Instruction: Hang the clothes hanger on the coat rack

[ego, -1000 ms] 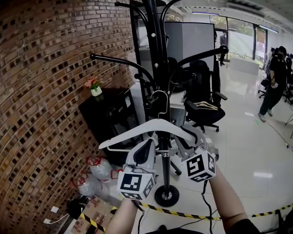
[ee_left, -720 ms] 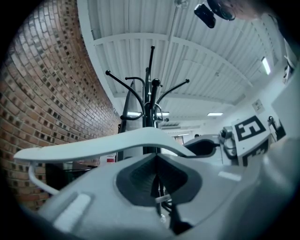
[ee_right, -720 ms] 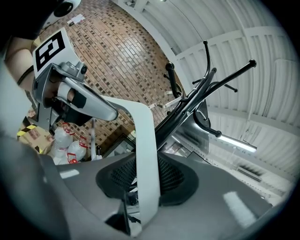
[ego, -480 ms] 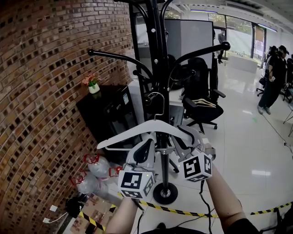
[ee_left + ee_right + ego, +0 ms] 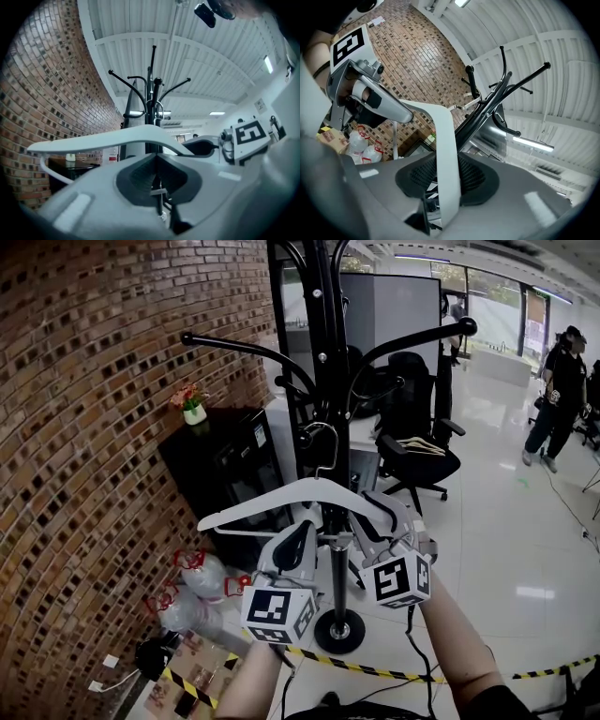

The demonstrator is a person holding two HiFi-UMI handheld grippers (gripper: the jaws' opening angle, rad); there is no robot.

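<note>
Right gripper (image 5: 447,176) fingers clamp the white clothes hanger (image 5: 272,505) by one arm and are easing open. Left gripper (image 5: 156,157) fingers, closed together just beneath, likely steady it before the coat rack (image 5: 323,352).

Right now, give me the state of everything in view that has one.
coat rack: upright, upper arms bare.
hanger: held roughly level in front of the rack, hook beside a lower peg; cannot tell if it rests on it.
left tongs: shut on the hanger.
right tongs: opening, the hanger's arm between the pads.
</note>
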